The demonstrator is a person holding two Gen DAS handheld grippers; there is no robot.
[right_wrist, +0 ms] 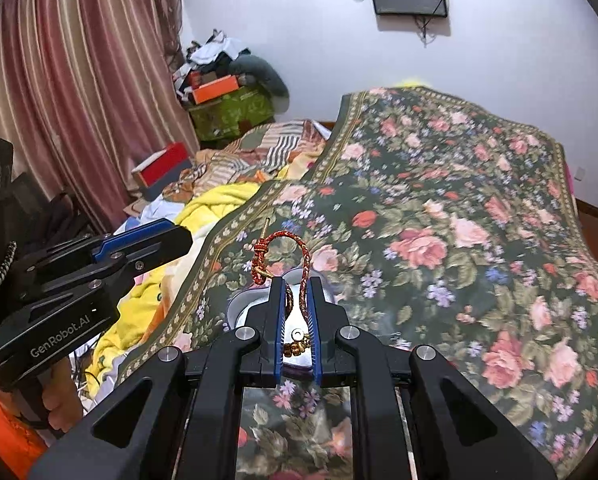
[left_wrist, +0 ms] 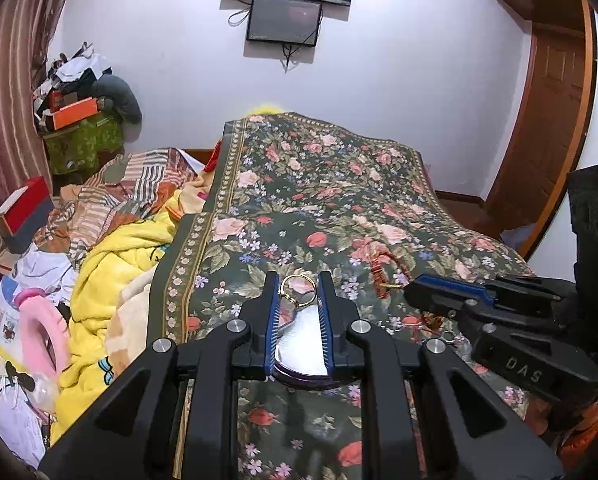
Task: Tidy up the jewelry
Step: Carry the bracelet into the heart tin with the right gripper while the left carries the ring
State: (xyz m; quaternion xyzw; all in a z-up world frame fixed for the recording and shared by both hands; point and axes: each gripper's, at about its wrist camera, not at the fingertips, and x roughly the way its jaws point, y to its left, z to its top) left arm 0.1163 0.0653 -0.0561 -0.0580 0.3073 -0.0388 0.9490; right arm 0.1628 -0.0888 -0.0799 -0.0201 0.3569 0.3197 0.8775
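A gold ring-shaped piece [left_wrist: 297, 290] lies on the floral bedspread [left_wrist: 339, 200], at the far edge of a silver heart-shaped tray [left_wrist: 303, 354]. My left gripper [left_wrist: 297, 288] has its fingers on either side of the ring and tray, partly closed; whether they grip anything is unclear. My right gripper [right_wrist: 295, 292] is shut on a red-and-gold braided cord bracelet [right_wrist: 283, 252], whose loop rises above the fingertips. Below it the silver tray [right_wrist: 255, 304] holds a small ring [right_wrist: 297, 334] and gold beads. The cord also shows in the left wrist view [left_wrist: 383, 276].
Crumpled yellow and striped blankets [left_wrist: 111, 248] lie left of the bedspread. Boxes and clothes [left_wrist: 79, 116] are stacked by the curtain. A wooden door [left_wrist: 547, 120] is at the right. Monitors [left_wrist: 285, 20] hang on the wall.
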